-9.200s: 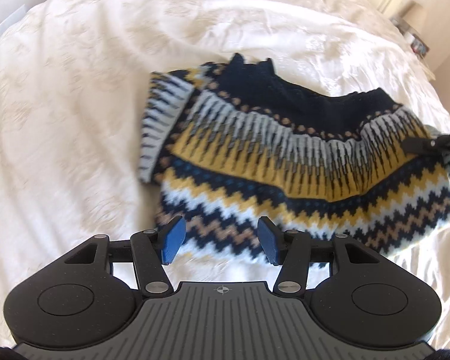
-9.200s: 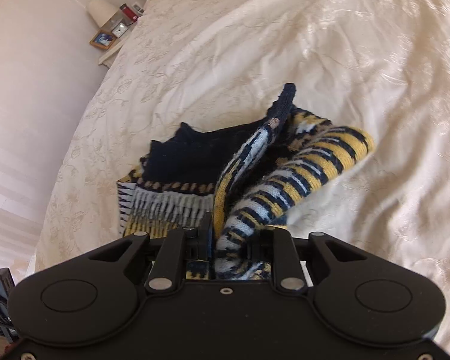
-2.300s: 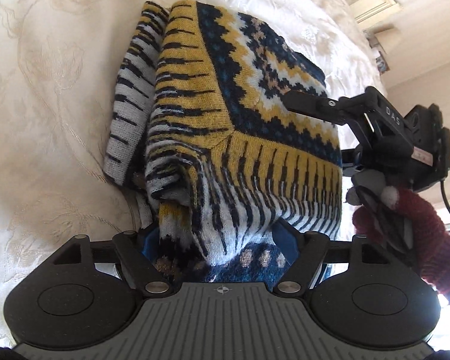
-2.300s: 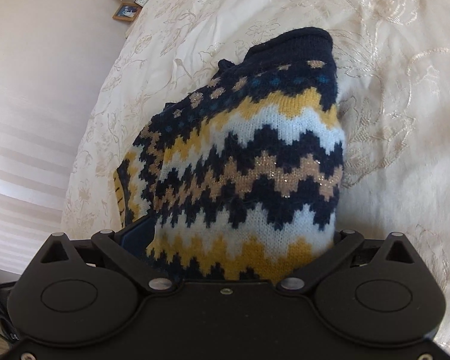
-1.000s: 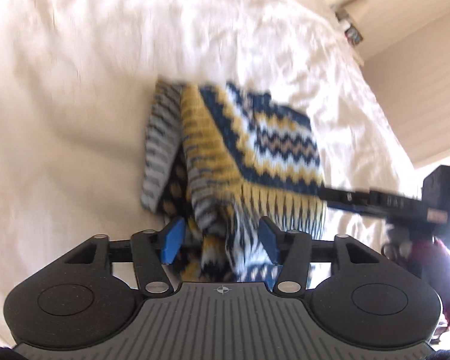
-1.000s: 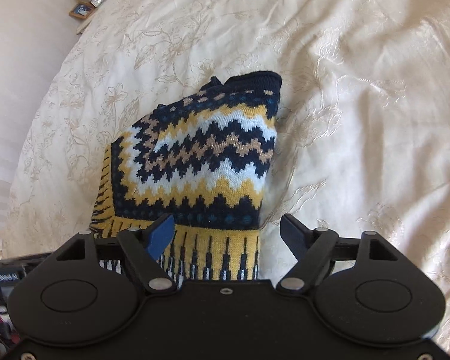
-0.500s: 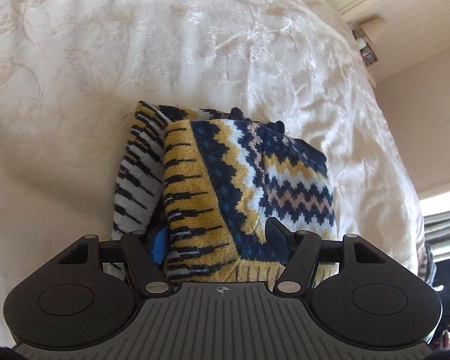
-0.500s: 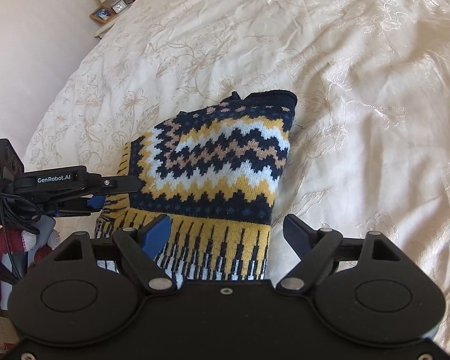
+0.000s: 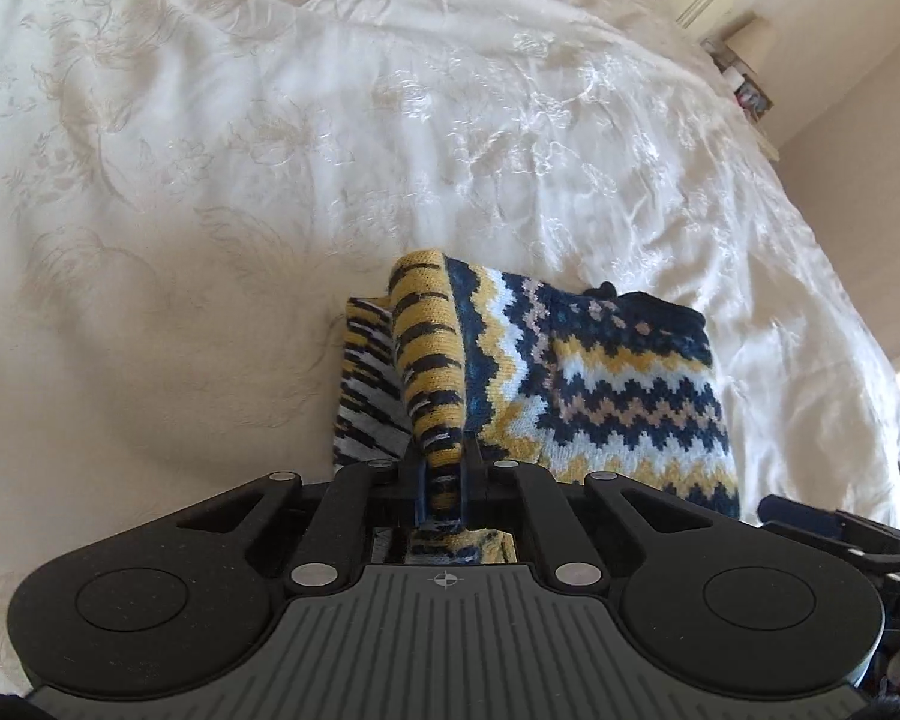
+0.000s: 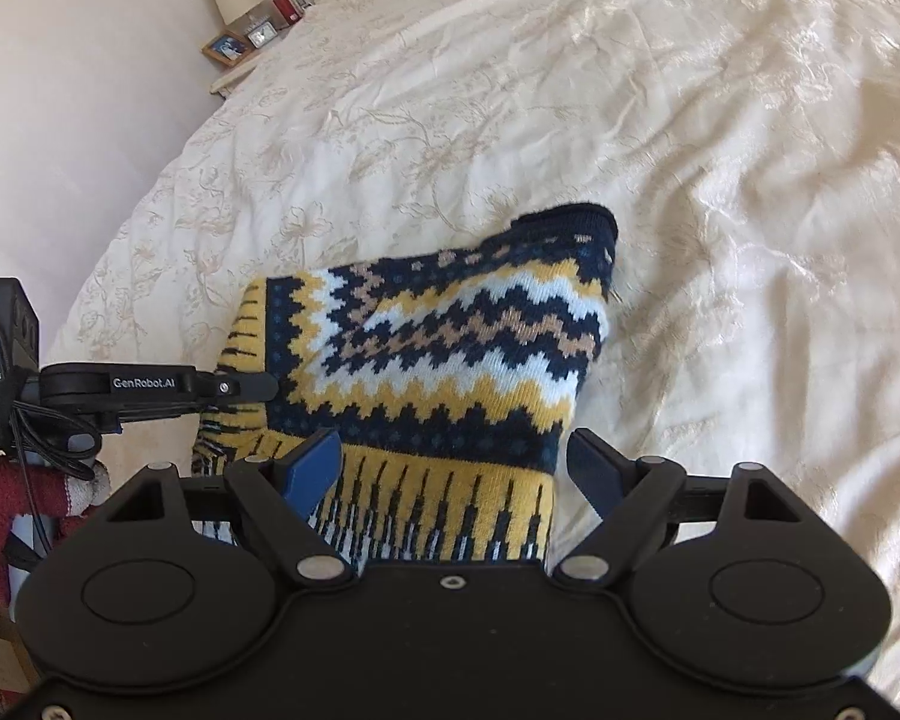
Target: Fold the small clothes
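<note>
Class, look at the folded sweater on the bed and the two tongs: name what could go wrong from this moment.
1. The left tongs are shut on one striped edge of the sweater; pulling may drag the fold open.
2. The right tongs are open, holding nothing, so the bundle could slide on the bedspread.
3. A striped sleeve sticks out at the side and may slip further out.

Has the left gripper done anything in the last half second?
Yes. The left gripper has closed: its jaws, spread either side of the sweater before, now pinch the striped fold, lifting it off the bedspread.
</note>
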